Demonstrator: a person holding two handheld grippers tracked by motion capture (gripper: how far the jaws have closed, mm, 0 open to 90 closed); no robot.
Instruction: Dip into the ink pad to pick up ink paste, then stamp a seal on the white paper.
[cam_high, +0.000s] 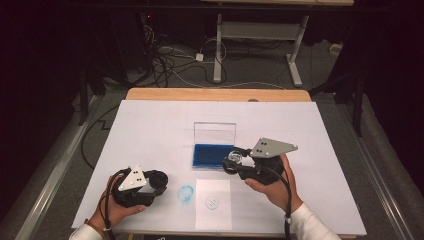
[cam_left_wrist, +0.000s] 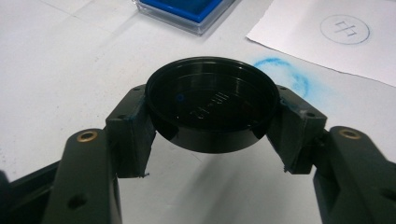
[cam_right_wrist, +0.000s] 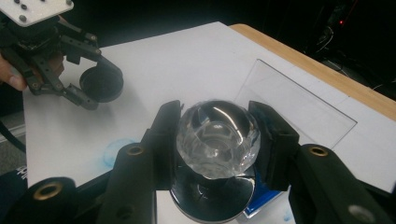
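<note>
High view: right gripper clamps the stamp at the ink pad edge. Left gripper grips the cap. Inking underway, probably; next press stamp onto paper.

The stamp hides most of the ink pad. The mark on the paper (a small circle) is too tiny to read.
</note>
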